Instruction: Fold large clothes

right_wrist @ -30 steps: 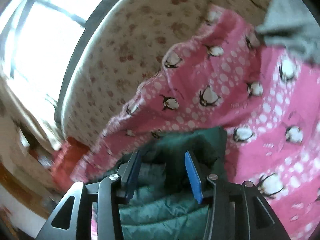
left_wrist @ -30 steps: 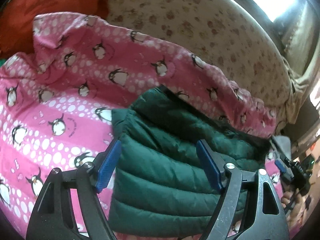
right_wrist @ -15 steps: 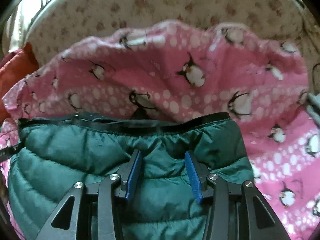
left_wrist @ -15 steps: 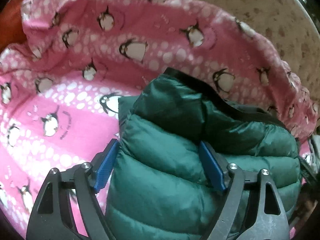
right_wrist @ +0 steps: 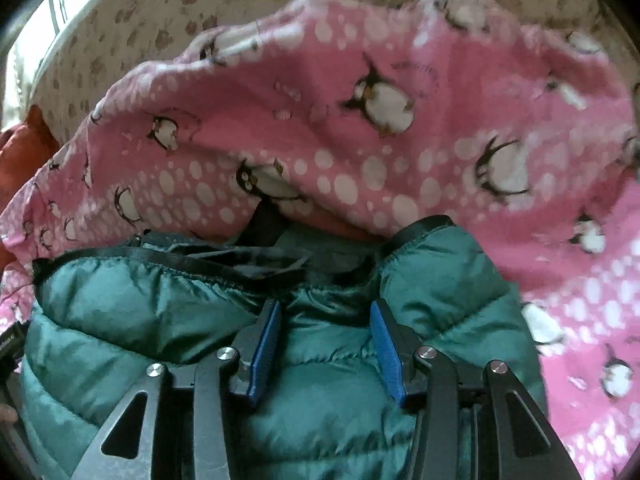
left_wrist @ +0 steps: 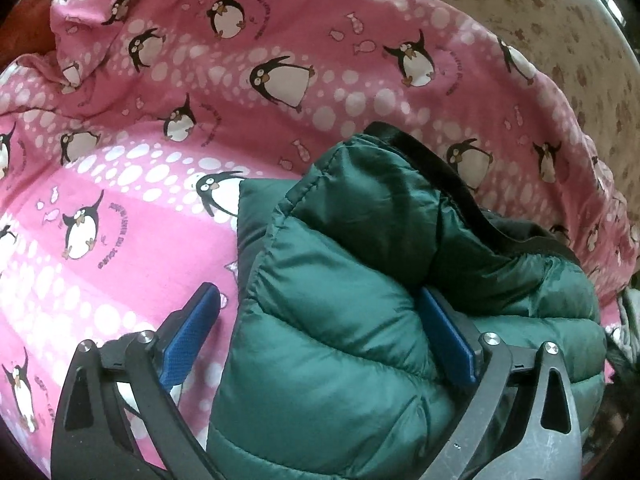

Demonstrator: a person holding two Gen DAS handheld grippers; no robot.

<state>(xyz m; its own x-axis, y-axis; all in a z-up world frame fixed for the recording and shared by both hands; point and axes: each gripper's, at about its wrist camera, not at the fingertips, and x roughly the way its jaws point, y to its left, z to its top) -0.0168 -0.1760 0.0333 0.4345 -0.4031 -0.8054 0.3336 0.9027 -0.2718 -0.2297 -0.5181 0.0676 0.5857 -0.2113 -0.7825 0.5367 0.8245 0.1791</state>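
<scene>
A dark green quilted puffer jacket [left_wrist: 340,320] lies folded on a pink penguin-print sheet [left_wrist: 140,200]; a black-trimmed edge runs along its far side. My left gripper [left_wrist: 320,336] is open wide, its blue pads straddling the jacket's left folded edge, the right pad pressed into the padding. In the right wrist view the same jacket [right_wrist: 340,380] fills the lower frame. My right gripper [right_wrist: 326,344] is open, jaws partly spread, pressing down into the jacket just short of its black-trimmed far edge.
The pink sheet [right_wrist: 380,140] is bunched up behind the jacket. Beyond it lies a beige floral bedcover [left_wrist: 560,40], which also shows in the right wrist view [right_wrist: 160,20]. An orange cloth [right_wrist: 24,152] sits at far left.
Both grippers have moved forward and down onto the jacket. The jacket's far part has come over onto itself, and its black-trimmed edge now lies just ahead of the right gripper.
</scene>
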